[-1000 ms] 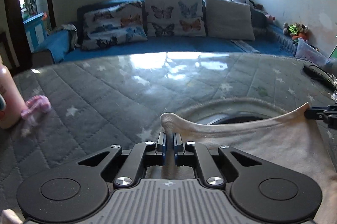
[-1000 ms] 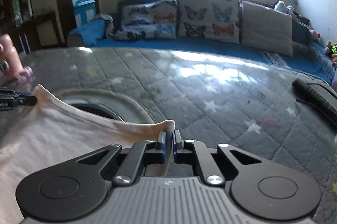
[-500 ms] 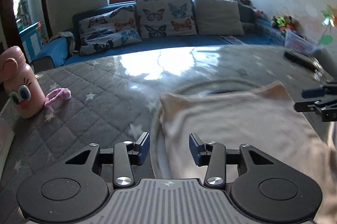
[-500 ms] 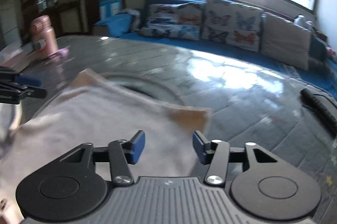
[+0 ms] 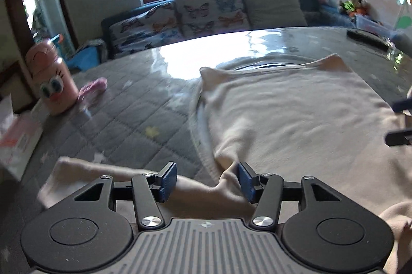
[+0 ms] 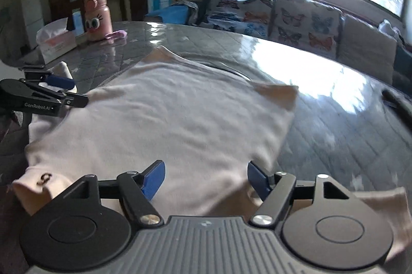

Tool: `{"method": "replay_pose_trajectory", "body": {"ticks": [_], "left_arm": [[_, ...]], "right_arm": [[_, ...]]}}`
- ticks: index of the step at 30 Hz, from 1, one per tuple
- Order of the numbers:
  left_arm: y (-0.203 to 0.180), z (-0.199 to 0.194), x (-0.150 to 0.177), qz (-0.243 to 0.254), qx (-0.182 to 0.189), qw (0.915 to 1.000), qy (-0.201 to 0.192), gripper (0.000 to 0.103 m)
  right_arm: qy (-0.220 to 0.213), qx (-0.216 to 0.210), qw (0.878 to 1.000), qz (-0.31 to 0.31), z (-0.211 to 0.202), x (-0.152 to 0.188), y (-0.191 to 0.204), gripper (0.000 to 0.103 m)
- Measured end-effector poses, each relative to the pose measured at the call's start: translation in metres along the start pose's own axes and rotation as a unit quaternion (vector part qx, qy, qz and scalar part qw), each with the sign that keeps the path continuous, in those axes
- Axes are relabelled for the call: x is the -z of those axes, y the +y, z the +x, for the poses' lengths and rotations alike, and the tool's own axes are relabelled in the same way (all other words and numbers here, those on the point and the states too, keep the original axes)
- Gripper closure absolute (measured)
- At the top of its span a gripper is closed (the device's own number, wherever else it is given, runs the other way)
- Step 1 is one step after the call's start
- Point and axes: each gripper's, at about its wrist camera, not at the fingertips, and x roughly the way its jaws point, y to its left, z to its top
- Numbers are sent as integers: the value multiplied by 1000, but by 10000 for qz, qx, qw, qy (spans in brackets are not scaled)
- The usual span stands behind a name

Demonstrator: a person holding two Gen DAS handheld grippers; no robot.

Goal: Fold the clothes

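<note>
Both grippers: left gripper [image 5: 207,180] and right gripper [image 6: 206,177] have their jaws spread wide, nothing pinched, cloth just lying between the fingers.
Shirt: cream shirt [image 5: 288,109] is spread flat on the grey quilted table [image 5: 134,114], collar end pointing toward the sofa [image 6: 283,14], well to the sofa's near side.
Sleeves: one sticks out by the left gripper [image 5: 77,171], another by the right [image 6: 381,199], both on the side of the shirt away from the sofa.
Step, my guess: grab the sleeves or side edges for the next fold.
Tip: pinch only the top layer right at the seam, lift both sides evenly, don't drag or the flat body bunches up.
Watch out: pink bottle [image 6: 98,14] and tissue box [image 6: 55,43] sit off the shirt's left, toward the sofa; plenty of room, just don't swing wide.
</note>
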Motion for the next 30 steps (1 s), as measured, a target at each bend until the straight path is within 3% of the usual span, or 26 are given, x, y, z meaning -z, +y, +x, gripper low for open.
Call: {"method": "replay_pose_trajectory", "body": {"ticks": [3,6,9,15,19,24,30], "left_arm": [[4,-2,4,-177,-33,9998,16,46],[0,-2,4,-181,-52,9998,19,46],[-2,-1,3,-182,-75,9998,37,45],[1,-1,4,-219,-125,9997,65,41],[-1,-5,3,-221,-148,9996,37,39],[-15,-20,-1,-182,-13,9997,-131,32],[-42,-35,-3,24,261,9994,-243,23]], "right_arm": [[27,139,9998,154,-6,8,-6,30],[-253,126,9995,133,-18,10,-4,30],[-394,-115,9991,72,-21,7,2,30],[-135,-308,9986,402,-4,15,-1,31],[-328,-389,9972,549,-22,20,-9,31],[-526,-176,9955,765,-47,30,-24,30],[-566,621,9860,1437,-69,59,-73,31]]}}
